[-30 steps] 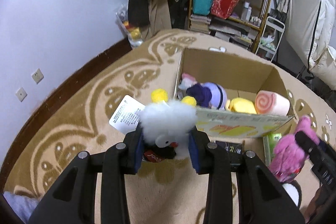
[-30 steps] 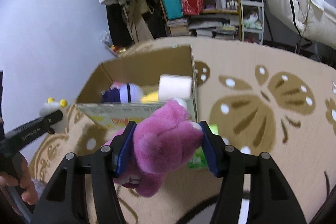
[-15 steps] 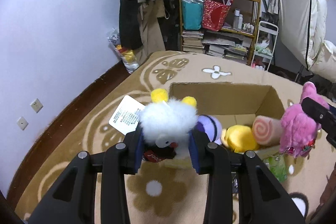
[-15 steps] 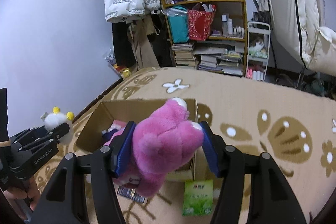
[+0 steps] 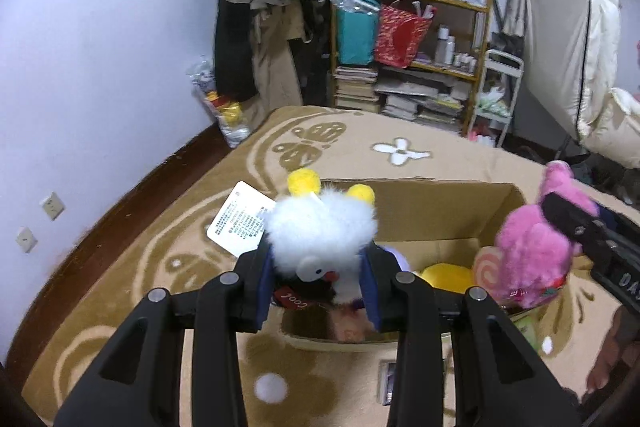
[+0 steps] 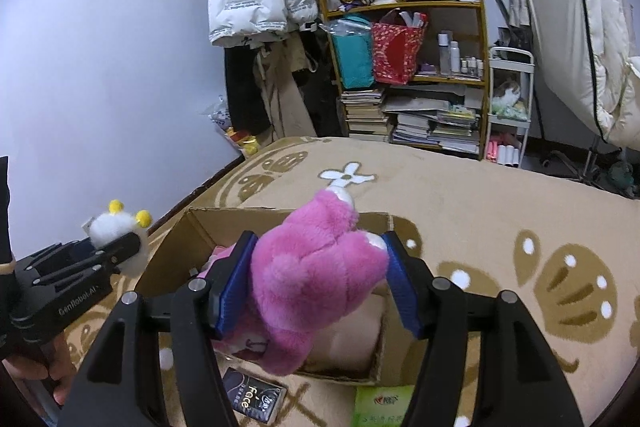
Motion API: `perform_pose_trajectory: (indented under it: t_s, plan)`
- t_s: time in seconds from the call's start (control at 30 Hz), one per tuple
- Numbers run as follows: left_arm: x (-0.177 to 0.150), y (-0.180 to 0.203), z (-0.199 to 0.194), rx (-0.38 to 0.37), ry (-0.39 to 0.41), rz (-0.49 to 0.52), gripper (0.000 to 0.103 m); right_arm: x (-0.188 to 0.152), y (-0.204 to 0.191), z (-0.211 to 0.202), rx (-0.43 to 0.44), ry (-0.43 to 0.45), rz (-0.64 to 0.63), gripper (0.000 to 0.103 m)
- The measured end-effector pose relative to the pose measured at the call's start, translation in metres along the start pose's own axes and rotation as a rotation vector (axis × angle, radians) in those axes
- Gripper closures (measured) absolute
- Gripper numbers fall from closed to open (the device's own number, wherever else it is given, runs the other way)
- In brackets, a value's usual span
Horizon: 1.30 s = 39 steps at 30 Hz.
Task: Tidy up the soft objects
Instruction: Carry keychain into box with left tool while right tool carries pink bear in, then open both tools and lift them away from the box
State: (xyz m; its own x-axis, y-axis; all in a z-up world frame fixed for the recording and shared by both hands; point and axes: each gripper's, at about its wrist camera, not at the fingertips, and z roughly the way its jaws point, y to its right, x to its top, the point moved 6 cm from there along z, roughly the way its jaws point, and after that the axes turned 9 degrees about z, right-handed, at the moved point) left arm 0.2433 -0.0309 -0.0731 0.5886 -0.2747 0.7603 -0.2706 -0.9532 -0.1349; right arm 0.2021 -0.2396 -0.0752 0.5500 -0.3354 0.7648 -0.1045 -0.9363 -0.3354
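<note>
Both grippers have risen over the box (image 5: 440, 211): left gripper (image 5: 318, 285) fingers clamp the white toy (image 5: 320, 231) at its 9 o'clock side, right gripper (image 6: 320, 287) fingers clamp the pink toy (image 6: 316, 271) at 3 o'clock, ready for dropping.

I count two black two-finger grippers: my left one (image 5: 318, 279) and my right one (image 6: 318, 287). Each carries one soft toy, so two are lifted: one fluffy white plush with two yellow pom-poms (image 5: 320, 227) and one pink plush animal (image 6: 316, 283). There is one open brown cardboard box (image 5: 436, 211). Inside it I make out three more soft things: one purple plush (image 5: 394, 255), one yellow plush (image 5: 444, 277) and one pink-and-white swirl roll cushion (image 5: 486, 265). One white paper tag (image 5: 238, 223) hangs beside the white plush. On the one tan patterned carpet (image 6: 480, 203) lie one dark packet (image 6: 254, 397) and one green packet (image 6: 382, 407).
</note>
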Motion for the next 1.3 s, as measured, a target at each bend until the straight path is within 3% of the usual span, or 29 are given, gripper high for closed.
perform_pose_trajectory:
  t_s: [0.33,0.77,0.83,0.93,0.97,1.03,1.07,1.17,1.3]
  plan:
    - [-0.004,0.011,0.014,-0.022,-0.006,0.0,0.067,-0.004,0.009,0.015,-0.01,0.0,0.037,0.032]
    - [-0.008,0.016,0.02,0.033,-0.031,0.031,0.065,-0.004,0.016,0.028,-0.05,0.003,0.023,0.028]
    - [-0.008,0.016,0.02,0.039,-0.03,0.032,0.05,-0.004,0.015,0.029,-0.058,0.006,0.015,0.028]
    - [-0.01,0.014,0.019,0.064,-0.017,0.031,0.043,-0.006,0.015,0.031,-0.059,-0.004,0.013,0.027]
    - [-0.01,0.014,0.018,0.07,-0.018,0.031,0.041,-0.006,0.015,0.032,-0.057,-0.006,0.015,0.026]
    - [-0.012,0.012,0.019,0.072,-0.027,0.026,0.025,-0.005,0.017,0.032,-0.057,-0.011,0.025,0.016]
    - [-0.012,0.011,0.02,0.072,-0.031,0.022,0.023,-0.006,0.018,0.031,-0.055,-0.013,0.03,0.01]
    - [-0.015,0.008,0.017,0.049,-0.024,0.004,0.02,-0.002,0.022,0.024,-0.029,-0.015,0.051,0.006]
    - [-0.015,0.003,0.009,0.07,-0.026,-0.013,0.003,0.005,0.027,0.01,-0.023,0.003,0.066,0.0]
